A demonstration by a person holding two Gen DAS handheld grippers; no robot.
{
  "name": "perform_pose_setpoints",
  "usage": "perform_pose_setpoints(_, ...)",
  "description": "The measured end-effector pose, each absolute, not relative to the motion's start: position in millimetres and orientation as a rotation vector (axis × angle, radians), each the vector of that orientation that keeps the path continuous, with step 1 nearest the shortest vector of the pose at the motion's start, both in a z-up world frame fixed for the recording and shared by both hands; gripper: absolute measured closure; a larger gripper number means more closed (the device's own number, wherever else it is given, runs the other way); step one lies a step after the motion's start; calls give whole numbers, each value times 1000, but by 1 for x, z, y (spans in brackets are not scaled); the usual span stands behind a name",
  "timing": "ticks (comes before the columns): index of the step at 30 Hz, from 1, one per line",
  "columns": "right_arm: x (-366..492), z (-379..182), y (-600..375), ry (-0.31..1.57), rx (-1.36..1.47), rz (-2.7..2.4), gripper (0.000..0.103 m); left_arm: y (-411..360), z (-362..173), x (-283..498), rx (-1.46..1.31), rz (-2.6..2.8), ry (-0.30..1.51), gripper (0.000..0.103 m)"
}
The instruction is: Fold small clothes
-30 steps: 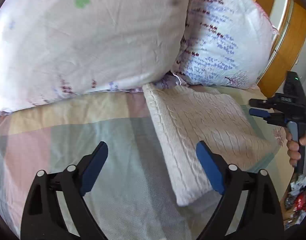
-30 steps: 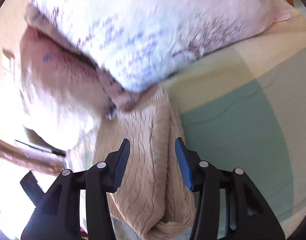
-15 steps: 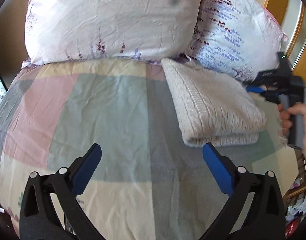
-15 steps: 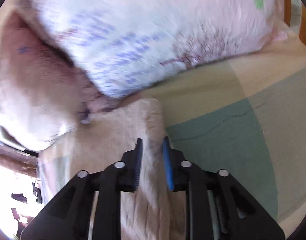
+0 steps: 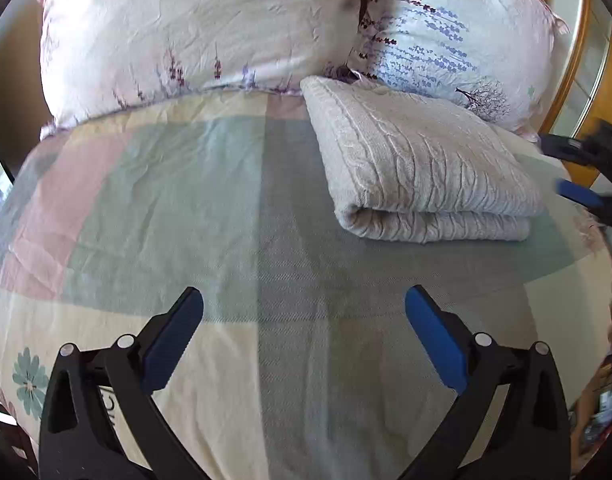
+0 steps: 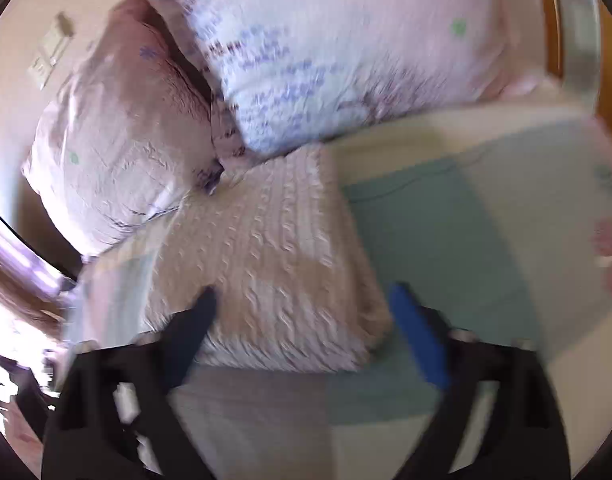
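Observation:
A cream cable-knit sweater (image 5: 418, 160) lies folded in a neat rectangle on the bed, its far end against the pillows. It also shows in the blurred right wrist view (image 6: 274, 252). My left gripper (image 5: 304, 316) is open and empty, held above the bedspread well short of the sweater. My right gripper (image 6: 302, 308) is open and empty, hovering at the sweater's near edge with the fingers apart and clear of the fabric. The right gripper also shows at the right edge of the left wrist view (image 5: 586, 176).
Two floral pillows (image 5: 194, 28) (image 5: 458, 36) stand against the headboard behind the sweater. The pastel patchwork bedspread (image 5: 166, 208) covers the bed. A wooden bed frame (image 5: 574, 60) curves along the right. A wall switch (image 6: 50, 52) is at the far left.
My right gripper opened wide from nearly shut and pulled back from the sweater. My left gripper drew back and rose a little; the sweater lies still.

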State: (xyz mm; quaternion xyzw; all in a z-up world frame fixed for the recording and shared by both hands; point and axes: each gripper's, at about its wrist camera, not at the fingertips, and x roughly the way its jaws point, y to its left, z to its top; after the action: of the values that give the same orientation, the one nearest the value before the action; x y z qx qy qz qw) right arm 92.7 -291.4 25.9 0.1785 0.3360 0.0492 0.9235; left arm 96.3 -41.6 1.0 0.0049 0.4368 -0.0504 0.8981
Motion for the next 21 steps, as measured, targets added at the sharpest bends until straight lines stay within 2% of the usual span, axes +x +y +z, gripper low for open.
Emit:
perform_pose_setpoints(3,60,-6,-284,728,218,58,1,-51,-5,97,43,-90,894,2)
perform_pose_setpoints(7,47,-40,-277,831,167,63,1,-62,-13,98,83,-94,898,2)
perform_pose_setpoints(21,48,-50,-253,813,14,26,1,-83,-27,98,104,-81,934,2)
